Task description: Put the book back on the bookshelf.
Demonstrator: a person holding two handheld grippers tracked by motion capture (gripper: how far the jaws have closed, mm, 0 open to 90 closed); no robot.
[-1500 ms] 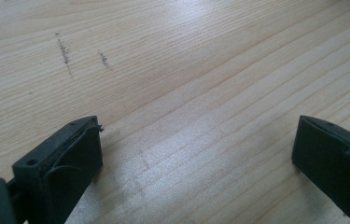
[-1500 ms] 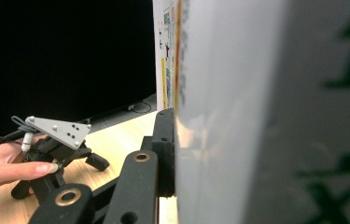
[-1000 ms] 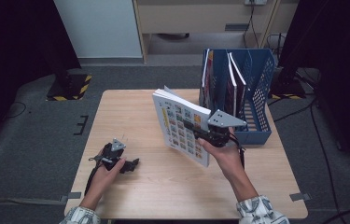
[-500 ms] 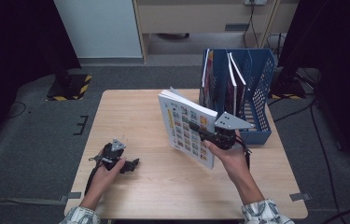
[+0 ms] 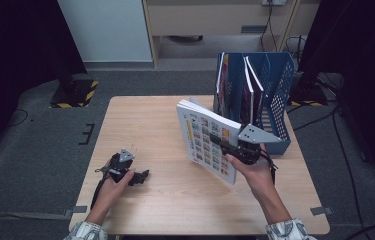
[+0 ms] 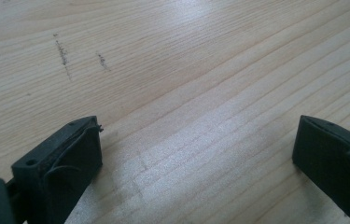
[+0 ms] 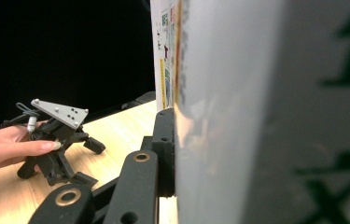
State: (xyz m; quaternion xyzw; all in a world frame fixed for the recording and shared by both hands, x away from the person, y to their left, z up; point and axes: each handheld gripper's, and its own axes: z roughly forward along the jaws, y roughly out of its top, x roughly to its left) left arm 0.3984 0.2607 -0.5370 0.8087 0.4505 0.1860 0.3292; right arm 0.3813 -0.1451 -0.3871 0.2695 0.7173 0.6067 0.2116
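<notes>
A thick book (image 5: 208,141) with a cover of small coloured pictures is held upright above the table, its cover facing left. My right gripper (image 5: 223,145) is shut on its lower edge, just left of the blue file rack (image 5: 277,102). In the right gripper view one black jaw presses flat against the book (image 7: 238,112), and the other jaw is hidden behind it. My left gripper (image 5: 134,176) rests on the table near the front left, open, with bare wood between its fingers (image 6: 65,158). The right gripper view also has the left gripper (image 7: 72,156) under a hand.
The blue file rack stands at the table's back right and holds several upright books (image 5: 249,87). The wooden table (image 5: 145,125) has bare wood in its left and middle. Beyond the table are a dark floor and a pale cabinet (image 5: 105,30).
My right gripper has carried the book a little to the right, closer to the blue rack. The left gripper has stayed in place.
</notes>
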